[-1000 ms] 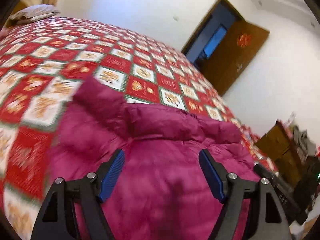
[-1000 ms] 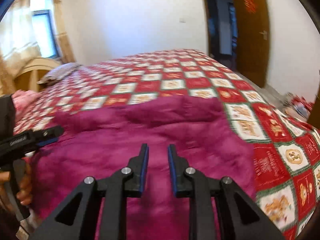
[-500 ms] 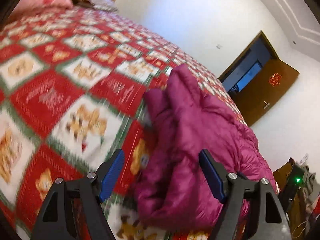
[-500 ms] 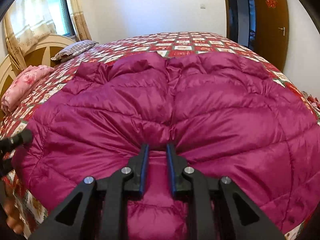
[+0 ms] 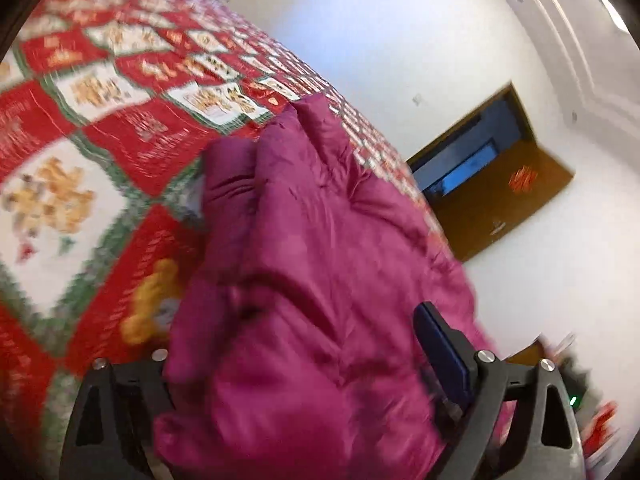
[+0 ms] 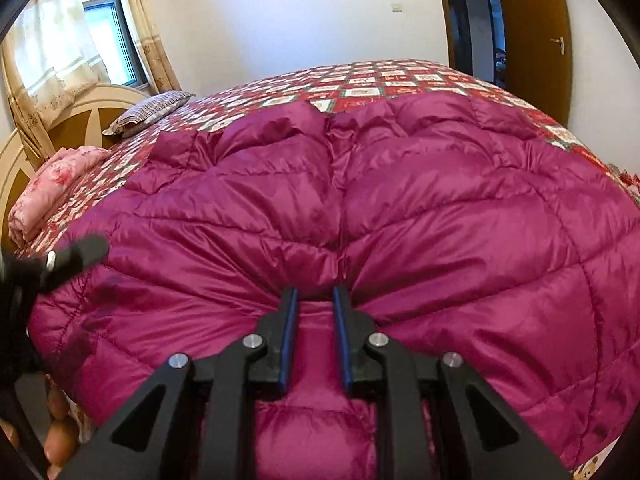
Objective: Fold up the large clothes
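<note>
A large magenta quilted down jacket (image 6: 420, 208) lies spread on the bed. My right gripper (image 6: 314, 300) is shut on a fold of the jacket's near edge, fabric bunched between its blue pads. In the left wrist view the jacket (image 5: 312, 280) fills the space between the wide-apart fingers of my left gripper (image 5: 296, 344); the left finger is hidden under fabric, the right blue pad (image 5: 440, 352) shows. The left gripper also shows at the jacket's left edge in the right wrist view (image 6: 76, 254).
The bed has a red, white and green patchwork cover (image 5: 100, 128). A striped pillow (image 6: 148, 114) and a folded pink quilt (image 6: 52, 188) lie by the headboard. A brown door (image 6: 532, 28) stands open at the right wall. A window with curtains (image 6: 104, 28) is at the left.
My left gripper swung to the jacket's left edge and pushed in, so fabric now lies between its fingers. My right gripper closed on the near edge, and the jacket now bunches there.
</note>
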